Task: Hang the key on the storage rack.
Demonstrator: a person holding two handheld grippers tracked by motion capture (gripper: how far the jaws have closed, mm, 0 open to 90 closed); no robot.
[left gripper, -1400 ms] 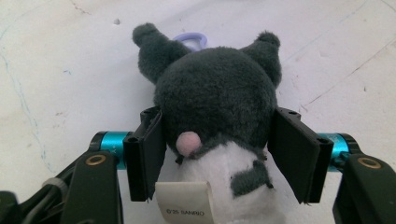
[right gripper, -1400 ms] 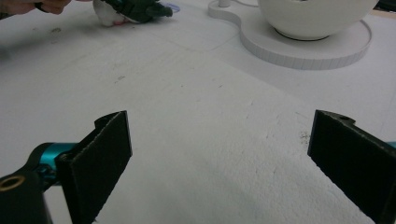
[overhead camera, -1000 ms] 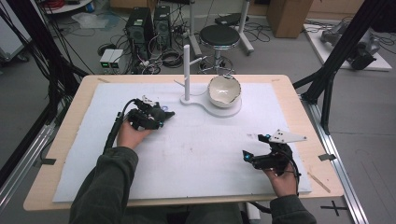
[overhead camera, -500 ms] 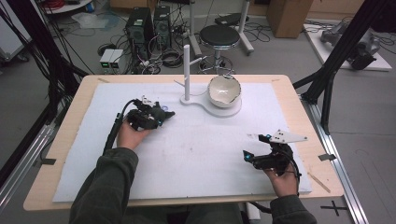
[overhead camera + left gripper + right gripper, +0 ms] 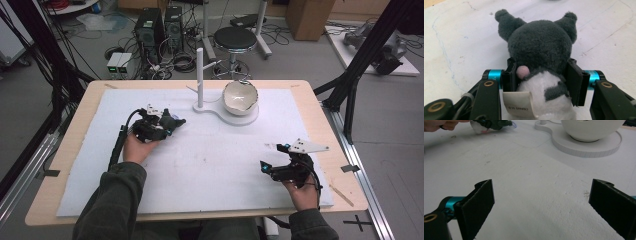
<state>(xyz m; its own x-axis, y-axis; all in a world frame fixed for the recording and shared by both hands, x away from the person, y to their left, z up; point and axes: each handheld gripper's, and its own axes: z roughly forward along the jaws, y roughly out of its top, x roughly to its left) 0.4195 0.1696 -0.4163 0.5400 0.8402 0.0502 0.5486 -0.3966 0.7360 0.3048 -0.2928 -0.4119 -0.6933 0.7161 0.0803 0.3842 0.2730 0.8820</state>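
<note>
A dark grey and white plush toy [image 5: 541,55] with two ears and a paper tag sits between the jaws of my left gripper [image 5: 541,75], which is shut on its body. In the high view that left gripper [image 5: 167,124] rests on the white mat at the left, with the plush toy [image 5: 172,121] at its tip. My right gripper [image 5: 270,157] lies low at the right front of the mat, and its jaws [image 5: 541,202] stand wide open with nothing between them. A white bowl [image 5: 240,96] sits on a white stand base [image 5: 227,114] with an upright post [image 5: 199,75].
The white mat [image 5: 210,165] covers most of the wooden table [image 5: 320,115]. The bowl [image 5: 589,128] and its base [image 5: 584,147] lie ahead of the right gripper. Black frame legs [image 5: 350,85] stand at the table's right, cables and a stool [image 5: 235,37] beyond it.
</note>
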